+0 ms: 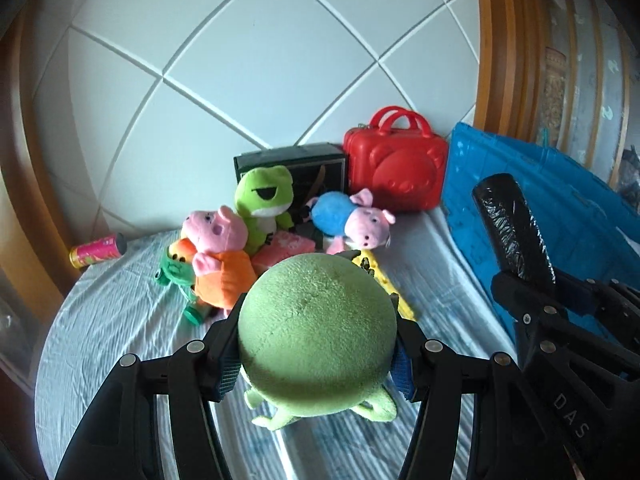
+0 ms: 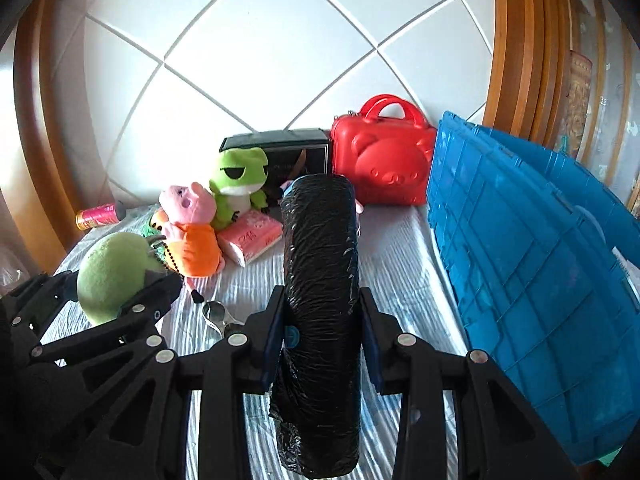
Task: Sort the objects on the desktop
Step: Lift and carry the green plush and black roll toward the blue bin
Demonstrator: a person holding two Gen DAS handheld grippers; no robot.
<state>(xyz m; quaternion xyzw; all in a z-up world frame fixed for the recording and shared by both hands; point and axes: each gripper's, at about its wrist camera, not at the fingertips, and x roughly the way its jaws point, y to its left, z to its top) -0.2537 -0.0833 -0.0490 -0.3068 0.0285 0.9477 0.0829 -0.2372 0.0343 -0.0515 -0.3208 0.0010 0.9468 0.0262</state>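
Two tools are lifted above the tabletop (image 2: 400, 248), each clamped on something. The left tool (image 1: 316, 344) grips a round green plush (image 1: 316, 344) by its sides, small limbs dangling below; in the right wrist view that plush sits at nine o'clock. The right tool (image 2: 322, 332) squeezes a black roll (image 2: 320, 280) wrapped in crinkled film, standing upright between the pads, its top reaching twelve o'clock over the other toys. On the pale wrinkled cloth behind, a pink pig in orange (image 2: 190, 232) leans at ten o'clock beside a green frog (image 2: 236, 184), with a pink tissue pack (image 2: 250, 238) touching the frog's foot. A dark box (image 2: 280, 148) stands behind the frog, and a red bear case (image 2: 380, 160) stands just right of the box. In the left wrist view, a pig in blue (image 1: 348, 220) lies in front of the case. A blue crate (image 2: 520, 260) tilts at three o'clock. A pink can (image 2: 98, 216) lies on its side at the far left edge. Sunglasses (image 2: 218, 316) lie near the left tool.
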